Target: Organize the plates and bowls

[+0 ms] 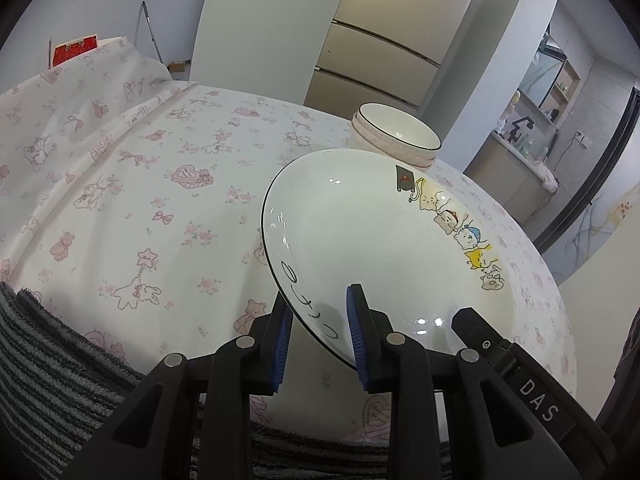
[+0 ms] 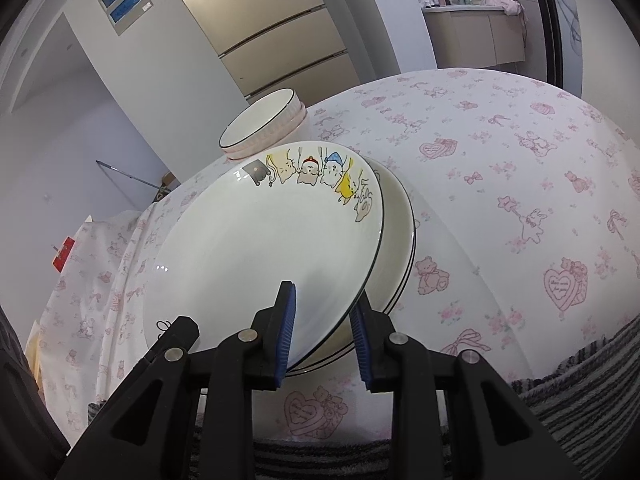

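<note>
Both the left tongs and right tongs were clamped on the cat plate's rim; it looked hard, slippery, probably breakable; edges gave the best hold.

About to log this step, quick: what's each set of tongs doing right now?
Left tongs: closed on the rim of the cartoon plate.
Right tongs: closed on the opposite rim of the same plate, held above the plate stack.
</note>
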A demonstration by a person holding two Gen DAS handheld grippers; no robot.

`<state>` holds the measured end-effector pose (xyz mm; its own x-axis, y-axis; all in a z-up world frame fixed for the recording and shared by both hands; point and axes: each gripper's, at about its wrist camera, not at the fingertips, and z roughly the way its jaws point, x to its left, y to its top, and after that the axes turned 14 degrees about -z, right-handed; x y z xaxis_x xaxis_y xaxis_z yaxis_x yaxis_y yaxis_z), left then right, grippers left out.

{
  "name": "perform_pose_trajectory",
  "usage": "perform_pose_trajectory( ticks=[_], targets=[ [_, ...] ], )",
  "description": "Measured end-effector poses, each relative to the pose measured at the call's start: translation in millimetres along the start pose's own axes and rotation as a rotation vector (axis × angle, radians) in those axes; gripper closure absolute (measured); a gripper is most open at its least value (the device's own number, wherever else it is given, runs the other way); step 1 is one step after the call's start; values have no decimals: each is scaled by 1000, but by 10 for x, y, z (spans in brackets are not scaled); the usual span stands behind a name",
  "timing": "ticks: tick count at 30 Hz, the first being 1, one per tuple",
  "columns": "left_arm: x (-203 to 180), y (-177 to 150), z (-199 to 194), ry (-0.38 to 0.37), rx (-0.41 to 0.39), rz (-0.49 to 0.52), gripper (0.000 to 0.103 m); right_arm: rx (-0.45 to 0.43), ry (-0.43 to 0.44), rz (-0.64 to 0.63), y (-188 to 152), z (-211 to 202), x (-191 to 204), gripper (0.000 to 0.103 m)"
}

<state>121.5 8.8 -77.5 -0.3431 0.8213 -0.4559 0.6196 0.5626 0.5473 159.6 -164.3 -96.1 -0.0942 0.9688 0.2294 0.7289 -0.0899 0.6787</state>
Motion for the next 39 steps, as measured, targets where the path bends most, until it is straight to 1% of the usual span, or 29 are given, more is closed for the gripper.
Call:
perform_pose_trajectory(
  ticks=[7, 13, 15, 18, 22, 27, 32, 34, 37, 38, 39],
  targets=[
    [-12, -1, 12, 5, -7, 12, 74, -2, -11, -8, -8, -12, 17, 77],
    [-91, -38, 34, 1, 1, 56, 73, -11, -59, -22, -5, -100, 4, 77],
    [-109, -53, 57, 19, 8, 68, 73, 4, -66, -18, -11, -110, -16, 77],
    [-166, -105, 15, 42, -31, 99, 73, 24, -43, 10, -49, -132, -76, 75],
    [-205, -144, 5, 45, -44, 123, 73, 32, -41, 33, -71, -142, -132, 75],
    [-219, -148, 9, 55, -47, 115, 73, 48, -38, 62, -39, -144, -148, 72],
    [-229, -145, 14, 64, -50, 121, 73, 73, -52, 43, -1, -92, -133, 72],
    [-212, -129, 20, 53, -38, 106, 73, 74, -49, 49, 5, -103, -149, 72],
    [-178, -114, 48, 36, -8, 87, 73, 54, -68, 49, 30, -141, -151, 72],
    [-169, -109, 52, 33, -5, 83, 73, 49, -73, 48, 38, -148, -152, 73],
    [-162, -100, 47, 27, -5, 79, 73, 47, -74, 42, 45, -144, -150, 78]
  ],
)
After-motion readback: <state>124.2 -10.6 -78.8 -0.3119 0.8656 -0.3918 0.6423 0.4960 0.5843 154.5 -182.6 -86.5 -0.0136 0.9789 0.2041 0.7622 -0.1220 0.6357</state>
